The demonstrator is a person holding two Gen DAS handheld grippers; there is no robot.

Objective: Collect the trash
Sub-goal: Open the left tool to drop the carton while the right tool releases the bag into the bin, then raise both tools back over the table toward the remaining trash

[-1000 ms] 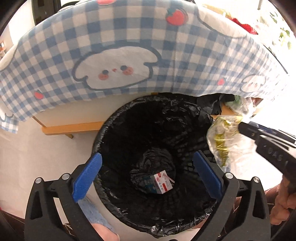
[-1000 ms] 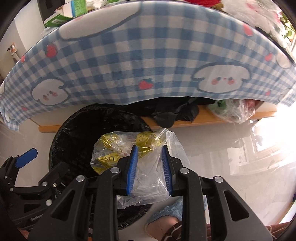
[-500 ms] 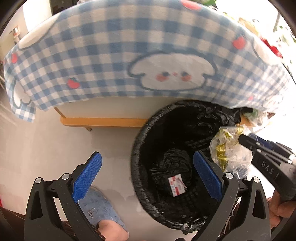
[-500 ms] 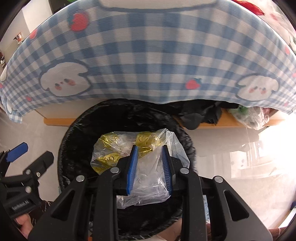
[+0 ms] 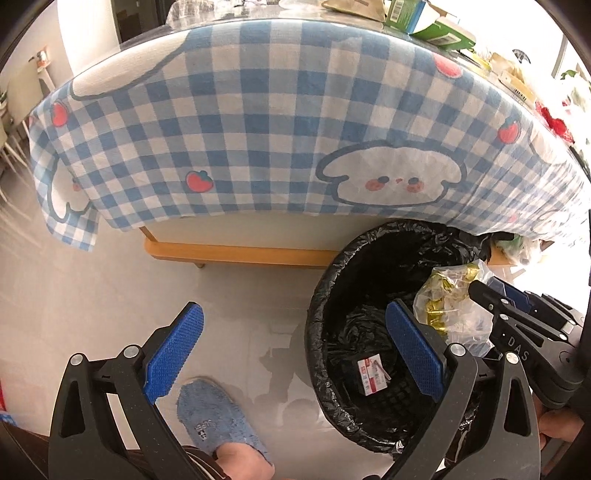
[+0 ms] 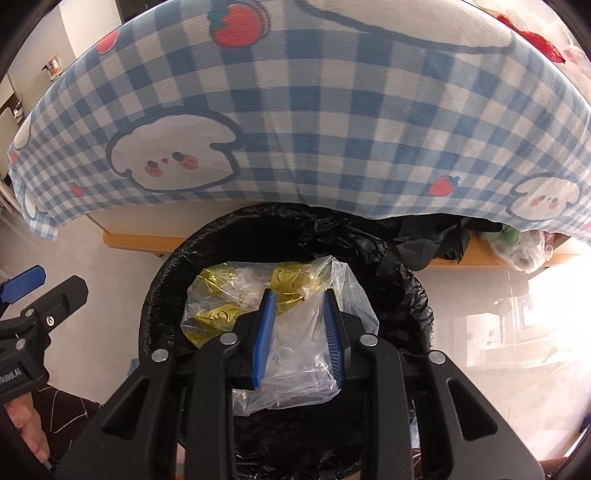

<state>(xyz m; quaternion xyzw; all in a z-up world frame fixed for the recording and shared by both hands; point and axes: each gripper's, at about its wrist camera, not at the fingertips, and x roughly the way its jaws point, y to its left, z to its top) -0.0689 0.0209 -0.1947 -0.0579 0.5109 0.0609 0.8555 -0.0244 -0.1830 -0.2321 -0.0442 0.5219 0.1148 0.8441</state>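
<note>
Right gripper (image 6: 297,332) pinches a clear bag (image 6: 280,317) of gold wrappers above the bin (image 6: 413,295); we judge only the drop remains. One carton (image 5: 371,377) already lies inside. Left gripper (image 5: 291,354) hangs wide, empty. Litter remains on the table (image 5: 443,31).

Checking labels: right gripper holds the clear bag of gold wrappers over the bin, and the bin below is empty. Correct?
Not empty. The left wrist view shows a small red-and-white carton lying at the bottom of the bin. The rest holds: the right gripper grips the clear bag of gold wrappers over the bin.
</note>
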